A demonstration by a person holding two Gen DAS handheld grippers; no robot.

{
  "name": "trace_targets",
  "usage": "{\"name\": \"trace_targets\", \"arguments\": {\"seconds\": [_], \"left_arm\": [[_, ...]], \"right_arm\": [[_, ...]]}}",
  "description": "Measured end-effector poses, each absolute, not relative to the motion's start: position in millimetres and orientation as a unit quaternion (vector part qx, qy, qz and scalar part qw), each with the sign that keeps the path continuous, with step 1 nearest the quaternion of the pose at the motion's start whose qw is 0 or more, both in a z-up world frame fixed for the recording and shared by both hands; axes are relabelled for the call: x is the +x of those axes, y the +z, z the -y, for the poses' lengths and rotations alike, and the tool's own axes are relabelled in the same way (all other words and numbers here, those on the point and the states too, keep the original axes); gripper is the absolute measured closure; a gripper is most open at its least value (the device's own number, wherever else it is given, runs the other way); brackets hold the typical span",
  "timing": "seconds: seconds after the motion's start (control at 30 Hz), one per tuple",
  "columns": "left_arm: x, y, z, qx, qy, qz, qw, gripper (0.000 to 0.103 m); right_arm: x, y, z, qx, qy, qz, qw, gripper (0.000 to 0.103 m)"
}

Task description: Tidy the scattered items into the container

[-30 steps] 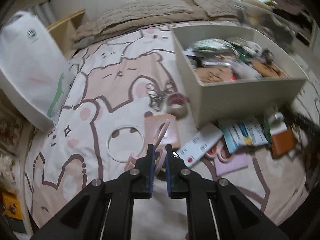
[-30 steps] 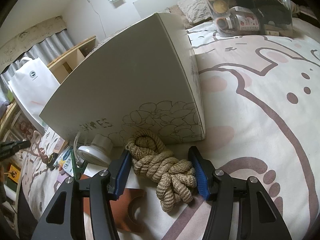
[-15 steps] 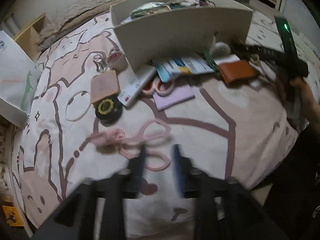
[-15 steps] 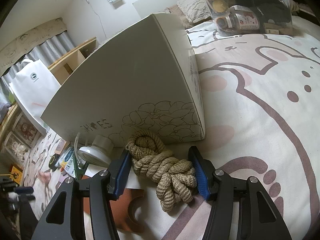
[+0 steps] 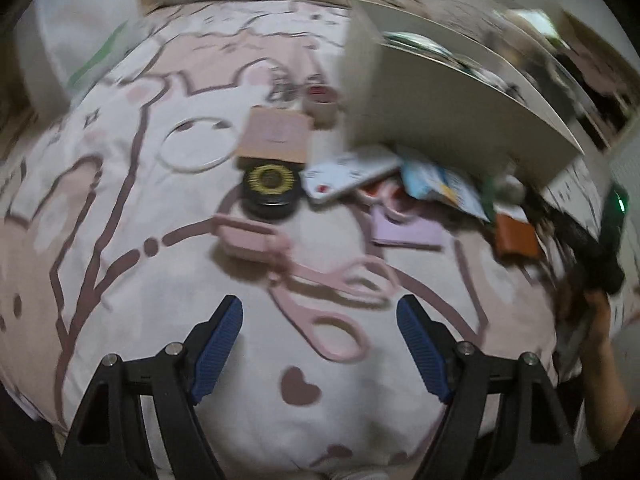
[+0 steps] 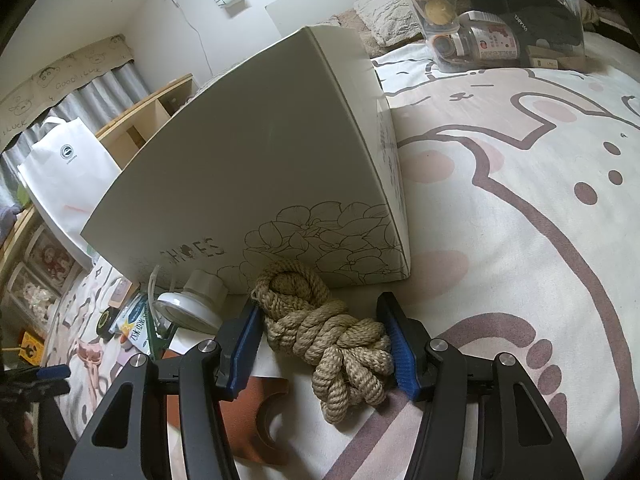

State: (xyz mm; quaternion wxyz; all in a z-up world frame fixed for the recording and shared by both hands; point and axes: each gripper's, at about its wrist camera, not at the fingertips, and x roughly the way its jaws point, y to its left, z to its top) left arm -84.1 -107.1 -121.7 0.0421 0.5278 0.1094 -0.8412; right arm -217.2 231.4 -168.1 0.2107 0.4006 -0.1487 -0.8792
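My left gripper [image 5: 319, 330] is open and empty above the bed, with pink scissors [image 5: 320, 284] lying just ahead between its jaws. Beyond them lie a black round tin [image 5: 270, 189], a pink card [image 5: 276, 136], a white packet [image 5: 352, 172] and a purple pad [image 5: 408, 232]. The white shoe box [image 5: 444, 120] stands at the upper right, with items inside. My right gripper [image 6: 324, 344] is open, its blue pads on either side of a knotted tan rope [image 6: 328, 336] that lies against the box [image 6: 256, 184].
A white cap with a tube [image 6: 192, 304] and a brown leather piece [image 6: 256, 420] lie left of the rope. A clear storage bin [image 6: 492, 16] stands at the back right. A white paper bag [image 6: 68, 176] and wooden shelves stand at the left.
My left gripper let go of the pink scissors, opened wide and drew back; the scissors now lie flat on the bed. The right gripper and rope have not moved.
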Motion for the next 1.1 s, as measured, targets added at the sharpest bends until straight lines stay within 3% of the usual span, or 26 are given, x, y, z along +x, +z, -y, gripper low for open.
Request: {"name": "trace_targets", "arguments": {"seconds": [0.53, 0.57, 0.73, 1.1], "left_arm": [[-115.1, -150.1, 132.1, 0.485, -0.847, -0.193, 0.1, 0.026], [-115.4, -151.3, 131.2, 0.483, -0.849, -0.187, 0.103, 0.027], [-116.8, -156.5, 118.5, 0.482, -0.858, -0.132, 0.12, 0.058], [-110.1, -155.3, 107.4, 0.469, -0.872, -0.092, 0.109, 0.063]], "right_arm": [[-215.9, -167.1, -228.4, 0.403, -0.881, 0.14, 0.206, 0.045], [-215.9, -167.1, -227.6, 0.403, -0.881, 0.138, 0.205, 0.045], [-216.3, -166.1, -225.5, 0.403, -0.883, 0.13, 0.202, 0.045], [-213.0, -162.3, -224.3, 0.4, -0.885, 0.124, 0.206, 0.046]]}}
